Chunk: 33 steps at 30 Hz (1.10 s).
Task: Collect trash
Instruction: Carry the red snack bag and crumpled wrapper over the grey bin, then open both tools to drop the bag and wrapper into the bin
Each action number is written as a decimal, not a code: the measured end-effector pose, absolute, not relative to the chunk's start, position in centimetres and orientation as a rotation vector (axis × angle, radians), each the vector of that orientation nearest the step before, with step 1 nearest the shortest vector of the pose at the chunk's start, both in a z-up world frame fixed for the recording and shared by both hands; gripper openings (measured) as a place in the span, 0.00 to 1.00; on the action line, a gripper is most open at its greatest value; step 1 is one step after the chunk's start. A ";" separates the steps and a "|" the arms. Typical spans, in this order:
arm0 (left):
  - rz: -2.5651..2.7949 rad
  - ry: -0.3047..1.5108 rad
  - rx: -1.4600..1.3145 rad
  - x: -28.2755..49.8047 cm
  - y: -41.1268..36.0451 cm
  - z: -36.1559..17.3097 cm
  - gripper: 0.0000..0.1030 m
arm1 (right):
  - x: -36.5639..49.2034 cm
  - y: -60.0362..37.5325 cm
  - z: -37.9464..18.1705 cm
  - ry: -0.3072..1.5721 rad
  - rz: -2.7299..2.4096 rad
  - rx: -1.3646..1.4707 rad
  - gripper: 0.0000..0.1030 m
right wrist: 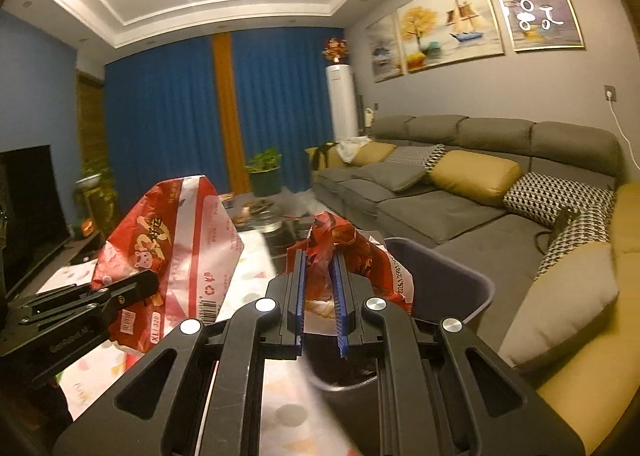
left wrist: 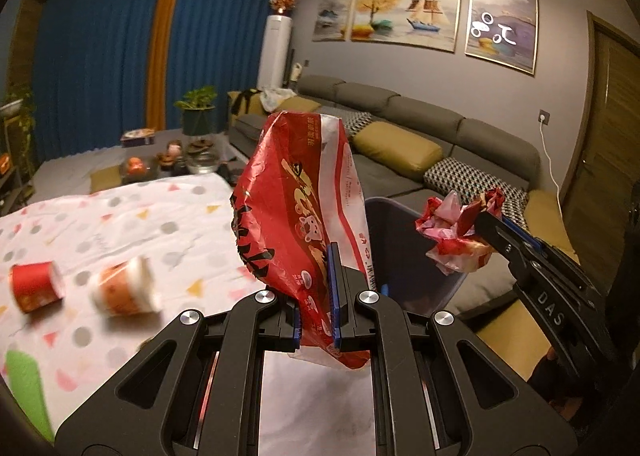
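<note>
My left gripper [left wrist: 318, 296] is shut on a large red and white plastic bag [left wrist: 296, 192], held up above the table beside the bin; the bag also shows in the right wrist view [right wrist: 172, 252]. My right gripper [right wrist: 320, 296] is shut on a crumpled red wrapper [right wrist: 348, 244], held over the rim of a grey-purple trash bin [right wrist: 452, 272]. In the left wrist view the wrapper [left wrist: 456, 232] hangs above the bin [left wrist: 400, 240]. Two paper cups, one red [left wrist: 36, 284] and one orange and white [left wrist: 124, 288], lie on their sides on the table.
The table has a white cloth with coloured dots and triangles [left wrist: 132, 216]. A green object [left wrist: 24, 388] lies at its near left edge. A grey sofa with yellow and patterned cushions [right wrist: 480, 192] stands right of the bin. A cluttered coffee table [left wrist: 180, 160] stands behind.
</note>
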<state>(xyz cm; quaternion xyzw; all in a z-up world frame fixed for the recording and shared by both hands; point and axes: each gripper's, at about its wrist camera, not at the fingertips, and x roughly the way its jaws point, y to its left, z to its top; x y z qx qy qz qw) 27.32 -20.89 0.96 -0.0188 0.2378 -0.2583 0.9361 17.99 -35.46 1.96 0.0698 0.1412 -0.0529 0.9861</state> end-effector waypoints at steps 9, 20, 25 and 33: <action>-0.576 0.517 -0.013 31.2 -26.2 -0.4 0.09 | 20.2 -38.0 0.4 0.308 -0.149 0.165 0.13; -0.643 0.605 -0.039 33.7 -28.8 -3.0 0.09 | 22.4 -39.6 -0.4 0.341 -0.157 0.191 0.13; -0.656 0.640 -0.057 34.4 -29.3 -4.0 0.09 | 22.9 -39.7 -0.5 0.351 -0.154 0.204 0.13; -0.690 0.667 -0.068 34.6 -29.7 -4.7 0.17 | 23.6 -40.4 -1.0 0.359 -0.144 0.225 0.15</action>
